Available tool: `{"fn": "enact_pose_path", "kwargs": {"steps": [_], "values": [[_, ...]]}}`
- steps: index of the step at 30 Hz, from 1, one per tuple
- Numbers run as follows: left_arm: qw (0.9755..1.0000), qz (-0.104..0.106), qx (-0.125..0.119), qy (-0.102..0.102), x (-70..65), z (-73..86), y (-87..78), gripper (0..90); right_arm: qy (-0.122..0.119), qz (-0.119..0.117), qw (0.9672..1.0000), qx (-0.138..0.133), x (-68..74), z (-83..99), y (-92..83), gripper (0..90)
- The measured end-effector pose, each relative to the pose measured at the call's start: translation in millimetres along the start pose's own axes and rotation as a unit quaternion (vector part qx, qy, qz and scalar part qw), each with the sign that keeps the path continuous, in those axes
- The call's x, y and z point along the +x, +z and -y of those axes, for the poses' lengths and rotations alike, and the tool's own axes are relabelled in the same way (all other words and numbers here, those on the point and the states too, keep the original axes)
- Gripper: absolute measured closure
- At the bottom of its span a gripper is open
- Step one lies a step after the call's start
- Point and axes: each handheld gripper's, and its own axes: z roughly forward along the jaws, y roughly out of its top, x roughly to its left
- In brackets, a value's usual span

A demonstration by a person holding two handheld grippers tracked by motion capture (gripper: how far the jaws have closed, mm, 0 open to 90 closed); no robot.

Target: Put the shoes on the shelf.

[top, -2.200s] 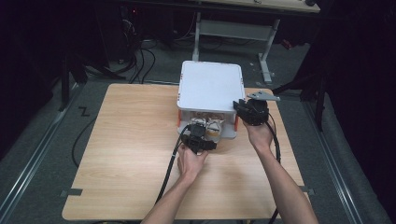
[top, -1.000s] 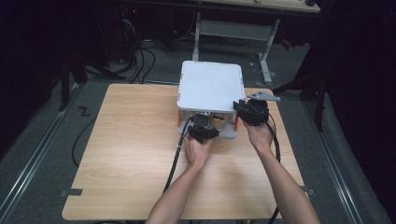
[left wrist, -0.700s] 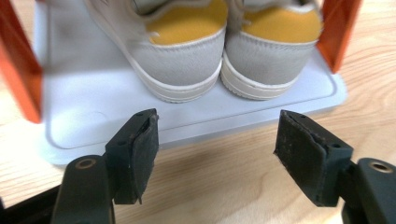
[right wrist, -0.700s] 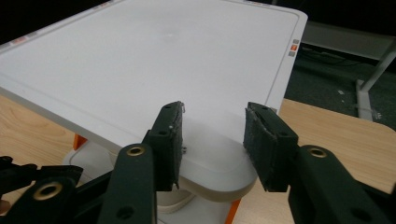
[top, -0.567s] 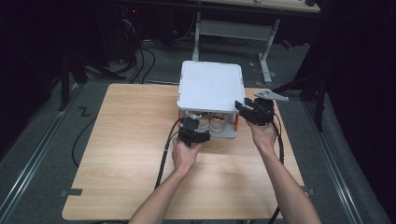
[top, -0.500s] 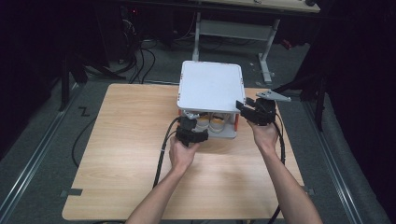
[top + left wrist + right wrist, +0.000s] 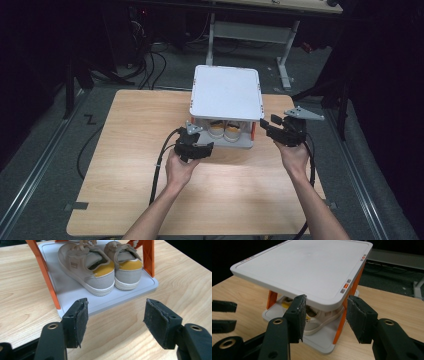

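Shoes (image 7: 100, 270): the pair sits on the lower shelf (image 7: 75, 293) of the small rack (image 7: 226, 92), heels toward you at the shelf's near edge; tucked in side by side, I judge so both fit between the orange posts (image 7: 45, 275); the rack stands toward the table's (image 7: 125, 165) far edge, about midway along it.
Your left gripper (image 7: 196, 149): it hangs just off the rack's near left corner, clear of the shelf; its jaws have just been closing a little, yet they stand apart with nothing between the pads, only bare table and shelf edge beyond them.
Your right gripper (image 7: 280, 132): it sits beside the rack's right side, apart from it; the jaws have just been opening and hold nothing; I judge this a release after steadying the rack.
Top shelf (image 7: 299, 267): bare and white; it roofs the shoes.
High view: it gives you both hands' stations at the rack, and of the shoes just the heels under the top shelf.
Left gripper view: it shows the laces, the yellow heel patches, and the shoes resting flat.
Right gripper view: it shows the top shelf's corner (image 7: 344, 293) framed between the open pads (image 7: 298, 317), and the left gripper's jaws at the picture's left.
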Motion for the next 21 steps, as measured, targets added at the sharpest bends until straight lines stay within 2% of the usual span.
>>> {"fn": "enact_pose_path", "kwargs": {"steps": [2,6,9,11,21], "values": [[0.9999,0.000,-0.009,0.010,1.0,1.9,-6.4,36.1,-0.007,-0.001,1.0000,0.004,0.9,5.3,-4.4,49.9],[0.9997,0.006,-0.025,0.001,6.2,6.5,-16.3,35.9,-0.008,-0.007,0.9999,0.012,2.2,15.7,-10.4,48.8],[0.9996,0.003,-0.028,-0.007,10.6,9.6,-21.5,36.0,-0.013,-0.006,0.9997,0.018,3.3,22.4,-14.4,48.0],[0.9995,0.005,-0.030,-0.012,14.1,11.9,-25.0,35.7,-0.008,-0.006,0.9998,0.019,3.0,27.1,-18.0,46.7],[0.9996,0.001,-0.028,-0.009,25.3,26.6,-44.5,28.2,0.001,-0.007,0.9998,0.020,2.1,56.1,-34.2,45.2]]}}
